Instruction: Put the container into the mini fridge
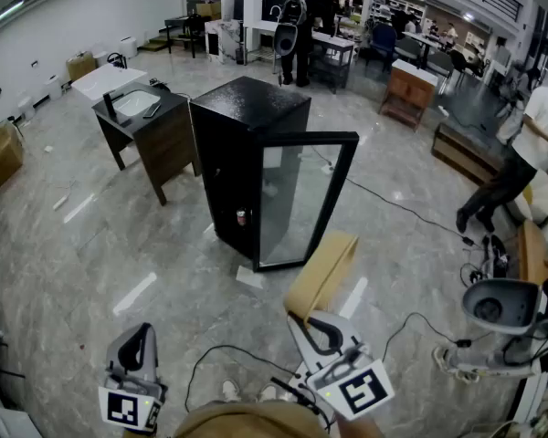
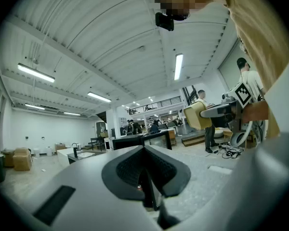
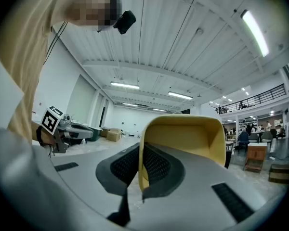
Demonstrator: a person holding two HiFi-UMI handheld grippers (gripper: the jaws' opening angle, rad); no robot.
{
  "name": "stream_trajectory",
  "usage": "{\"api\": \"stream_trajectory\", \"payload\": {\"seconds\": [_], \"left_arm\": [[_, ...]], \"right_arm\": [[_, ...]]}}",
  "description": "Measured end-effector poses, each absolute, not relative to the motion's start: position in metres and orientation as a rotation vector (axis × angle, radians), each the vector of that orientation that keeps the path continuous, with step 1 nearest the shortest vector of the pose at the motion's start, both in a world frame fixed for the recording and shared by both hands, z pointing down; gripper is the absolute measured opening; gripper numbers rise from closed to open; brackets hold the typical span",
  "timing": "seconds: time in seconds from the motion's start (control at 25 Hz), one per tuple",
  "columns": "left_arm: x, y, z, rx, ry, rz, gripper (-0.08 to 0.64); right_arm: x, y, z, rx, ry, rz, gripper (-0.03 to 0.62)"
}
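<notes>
While right tongs (image 3: pixel 140 173) clamp the container (image 3: pixel 184 133), its lower end is hidden.

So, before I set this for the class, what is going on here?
A person stands facing a black mini fridge whose glass door is open. The right gripper is clamped on the wall of a yellow container. The left gripper is shut and holds nothing. The container is not yet in the fridge.

Glossy marble floor (image 1: pixel 91 245), white walls (image 1: pixel 64 26), dark desk (image 1: pixel 151 121).
</notes>
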State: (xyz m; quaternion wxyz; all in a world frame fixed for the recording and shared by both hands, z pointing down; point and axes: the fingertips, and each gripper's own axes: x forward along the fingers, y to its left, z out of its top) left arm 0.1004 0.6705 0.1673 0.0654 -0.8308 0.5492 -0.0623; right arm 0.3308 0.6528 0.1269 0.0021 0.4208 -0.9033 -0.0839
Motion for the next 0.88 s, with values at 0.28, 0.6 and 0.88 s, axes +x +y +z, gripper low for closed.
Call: {"api": "stream_trajectory", "payload": {"seconds": [0.28, 0.6, 0.88], "left_arm": [[0.107, 0.665, 0.154, -2.507, 1.662, -0.196, 0.002], [0.116, 0.663, 0.162, -2.493, 1.686, -0.207, 0.002], [0.122, 0.663, 0.162, -2.474, 1.710, -0.211, 0.002]], "right_arm": [[0.335, 0.647, 0.113, 1.310, -2.849, -0.253, 0.005], [0.340, 0.641, 0.117, 1.279, -2.876, -0.258, 0.005], [0.347, 0.638, 0.114, 1.265, -2.890, -0.261, 0.005]]}}
